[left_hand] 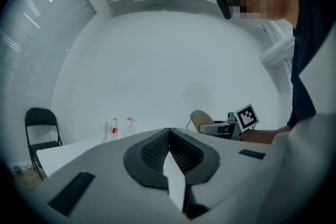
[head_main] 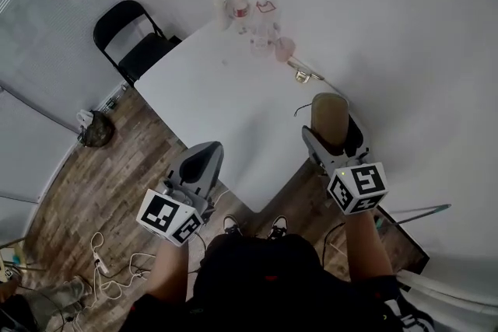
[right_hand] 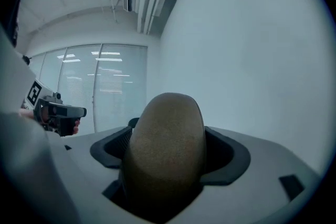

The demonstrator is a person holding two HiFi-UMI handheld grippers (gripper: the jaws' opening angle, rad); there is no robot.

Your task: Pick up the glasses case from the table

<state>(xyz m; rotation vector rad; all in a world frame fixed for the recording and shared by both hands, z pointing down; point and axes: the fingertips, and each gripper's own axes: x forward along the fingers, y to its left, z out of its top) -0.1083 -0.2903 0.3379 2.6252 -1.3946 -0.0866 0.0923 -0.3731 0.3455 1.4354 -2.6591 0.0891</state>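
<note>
The tan, oval glasses case (head_main: 330,113) stands upright between the jaws of my right gripper (head_main: 334,138), lifted over the near right edge of the white table (head_main: 218,97). In the right gripper view the case (right_hand: 165,139) fills the space between the dark pads and hides the jaw tips. A thin dark cord hangs from the case's left side. My left gripper (head_main: 204,159) hovers at the table's near edge, its jaws shut together on nothing (left_hand: 168,150). The left gripper view shows the case (left_hand: 201,119) off to the right.
At the table's far end stand a red-labelled bottle (head_main: 240,5), clear plastic items and a pink object (head_main: 284,48). A small metal item (head_main: 306,76) lies near the right edge. A black folding chair (head_main: 132,39) sits at the far left. Cables and a power strip (head_main: 98,262) lie on the wood floor.
</note>
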